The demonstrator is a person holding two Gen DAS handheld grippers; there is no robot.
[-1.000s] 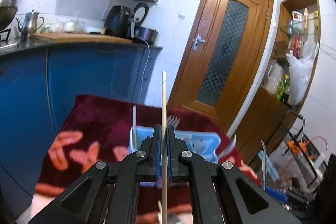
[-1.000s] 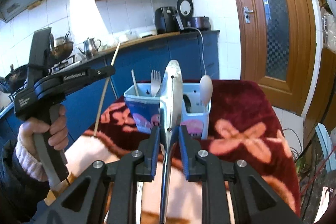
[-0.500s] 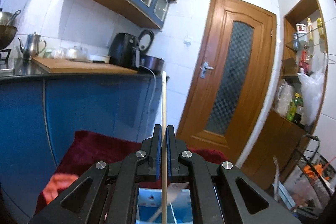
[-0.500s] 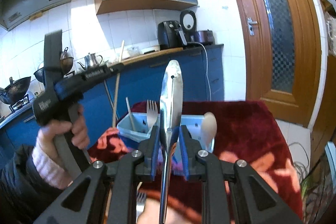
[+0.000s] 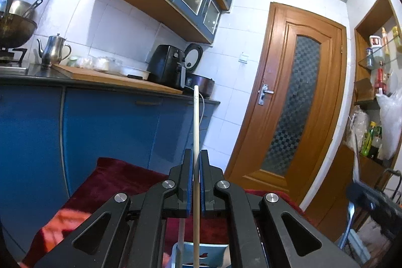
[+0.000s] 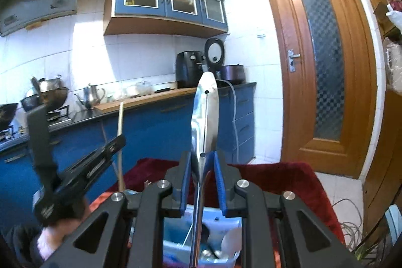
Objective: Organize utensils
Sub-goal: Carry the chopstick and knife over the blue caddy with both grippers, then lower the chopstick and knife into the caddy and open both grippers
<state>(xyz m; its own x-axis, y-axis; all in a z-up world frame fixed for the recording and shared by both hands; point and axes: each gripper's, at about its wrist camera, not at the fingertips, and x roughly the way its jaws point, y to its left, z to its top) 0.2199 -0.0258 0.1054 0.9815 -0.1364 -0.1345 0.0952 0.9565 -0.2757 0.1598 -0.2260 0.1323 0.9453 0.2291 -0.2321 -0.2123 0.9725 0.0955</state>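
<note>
Jaws of the left gripper [image 5: 196,162] clamp a chopstick [image 5: 196,122]; no writing legible.

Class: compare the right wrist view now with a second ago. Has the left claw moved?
Yes. The left claw, gripping its chopstick, has shifted right, closer to the blue utensil holder.

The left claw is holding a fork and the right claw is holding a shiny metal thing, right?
Not quite. The left claw is shut on a thin wooden chopstick, not a fork, as the left wrist view shows. The rest is right: the right claw is holding a shiny metal utensil.
</note>
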